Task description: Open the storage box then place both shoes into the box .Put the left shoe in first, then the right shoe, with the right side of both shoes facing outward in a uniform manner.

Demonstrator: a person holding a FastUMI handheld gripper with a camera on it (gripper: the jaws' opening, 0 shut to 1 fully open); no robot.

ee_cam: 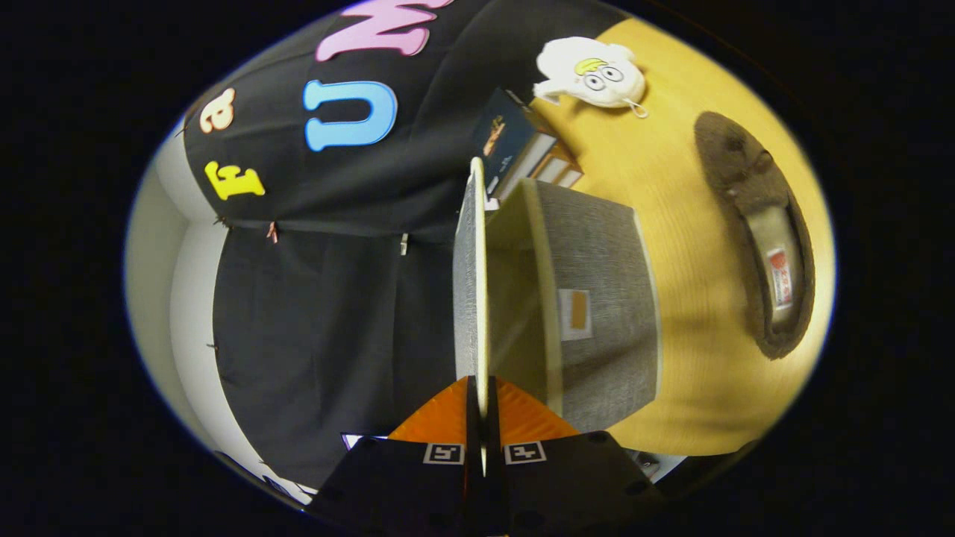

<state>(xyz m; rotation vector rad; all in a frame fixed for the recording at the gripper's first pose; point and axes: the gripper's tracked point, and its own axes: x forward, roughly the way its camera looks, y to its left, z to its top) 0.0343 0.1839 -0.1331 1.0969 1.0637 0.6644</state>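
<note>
Pinching lid edge, gripper clamped tight; box open w/ bare interior.

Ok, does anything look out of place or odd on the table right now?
Nothing looks damaged or spilled. The gripper is shut on the box lid, holding it raised edge-on over the open storage box. One shoe lies apart beside the box.

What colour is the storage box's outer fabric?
Grey woven fabric storage box, clearest in the gripper view.

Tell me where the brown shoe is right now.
In the gripper view, the brown shoe lies on the yellow table, apart from the grey storage box, beyond the gripper clamping the lid.
</note>
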